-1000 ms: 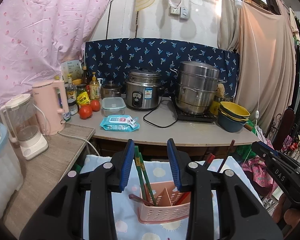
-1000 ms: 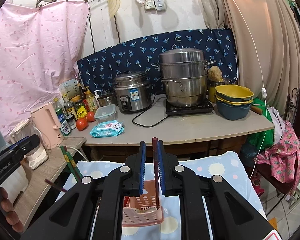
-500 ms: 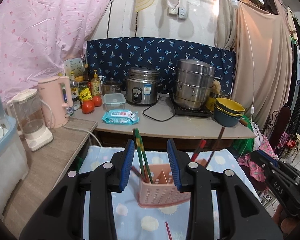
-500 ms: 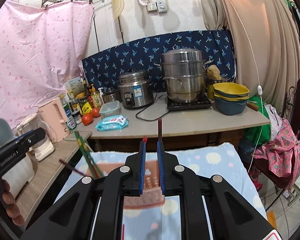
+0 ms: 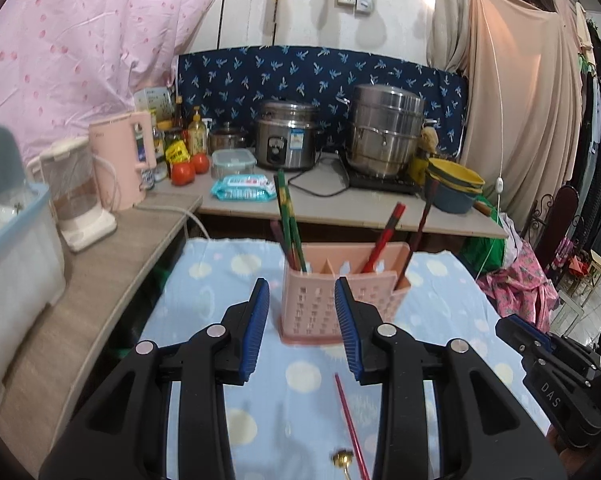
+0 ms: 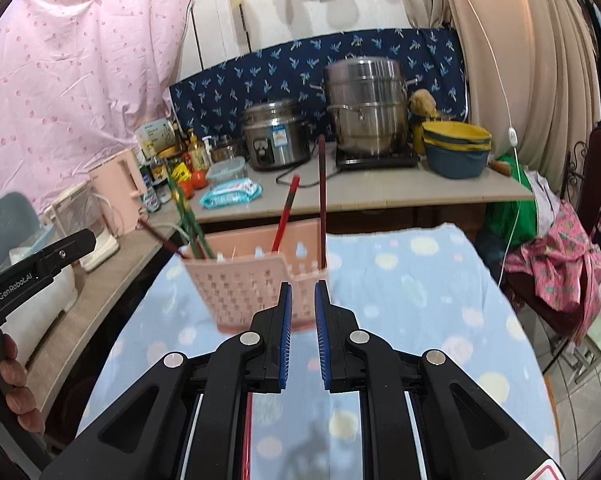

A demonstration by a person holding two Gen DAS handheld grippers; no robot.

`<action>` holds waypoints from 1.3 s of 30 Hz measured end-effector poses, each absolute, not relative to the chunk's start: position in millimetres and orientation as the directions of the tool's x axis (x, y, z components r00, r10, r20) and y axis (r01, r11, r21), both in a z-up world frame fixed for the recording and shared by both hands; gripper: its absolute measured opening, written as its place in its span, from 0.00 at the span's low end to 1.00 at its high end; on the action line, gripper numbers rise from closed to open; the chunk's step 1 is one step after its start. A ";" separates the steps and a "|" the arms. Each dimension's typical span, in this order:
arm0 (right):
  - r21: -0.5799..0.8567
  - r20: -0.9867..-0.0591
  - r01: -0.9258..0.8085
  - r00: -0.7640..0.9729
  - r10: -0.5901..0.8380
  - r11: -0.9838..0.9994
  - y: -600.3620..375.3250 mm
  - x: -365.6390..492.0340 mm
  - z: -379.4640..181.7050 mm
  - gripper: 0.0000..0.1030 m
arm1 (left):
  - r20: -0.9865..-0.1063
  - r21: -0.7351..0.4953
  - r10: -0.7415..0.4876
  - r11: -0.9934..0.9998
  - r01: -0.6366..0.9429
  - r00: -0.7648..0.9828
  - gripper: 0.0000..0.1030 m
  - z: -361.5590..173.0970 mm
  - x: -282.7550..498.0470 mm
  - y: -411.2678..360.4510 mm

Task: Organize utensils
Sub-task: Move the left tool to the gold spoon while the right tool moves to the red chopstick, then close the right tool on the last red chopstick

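Caddy: pink plastic, perforated walls, divided into compartments; stands upright on a blue spotted cloth over the surface. Left compartment: green chopsticks plus a dark one, leaning left. Right side: red chopstick and dark chopstick, leaning right. Loose red chopstick lies flat on the cloth nearer the camera, beside a small gold-coloured item, unclear. Left claw: partly spread, empty, just before the caddy. Right claw: nearly pressed together, nothing pinched.

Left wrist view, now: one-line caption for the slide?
Left gripper, jaws empty, faces a pink utensil holder with chopsticks; one red chopstick lies loose on the dotted blue cloth.
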State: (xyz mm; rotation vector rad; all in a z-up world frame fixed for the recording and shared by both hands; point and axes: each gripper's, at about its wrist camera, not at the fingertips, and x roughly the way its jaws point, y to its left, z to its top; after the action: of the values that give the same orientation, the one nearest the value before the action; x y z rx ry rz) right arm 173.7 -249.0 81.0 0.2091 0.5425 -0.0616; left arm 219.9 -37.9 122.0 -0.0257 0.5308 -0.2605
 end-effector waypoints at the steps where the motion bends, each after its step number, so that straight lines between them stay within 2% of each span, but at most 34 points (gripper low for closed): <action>1: 0.180 -0.525 0.113 0.851 -0.002 0.977 -247.1 168.5 76.8 0.13 | -0.502 -0.093 -0.252 0.967 0.238 0.828 0.32 119.1 216.7 -37.0; 23: 0.180 -0.677 0.096 0.734 0.053 0.979 -217.1 92.5 -12.1 0.13 | -0.669 -0.110 -0.208 0.977 0.181 0.713 0.32 14.7 147.7 -4.6; 39: 0.186 -0.755 0.009 0.641 0.138 0.982 -170.6 75.1 -66.0 0.13 | -0.761 -0.086 -0.184 0.979 0.184 0.623 0.32 -36.8 122.0 -1.3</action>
State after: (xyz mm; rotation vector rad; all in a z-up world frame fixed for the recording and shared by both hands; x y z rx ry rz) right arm 75.1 -170.6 -66.0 0.1793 0.8736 0.0738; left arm 122.0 -1.3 -36.8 0.0001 0.8734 -0.2113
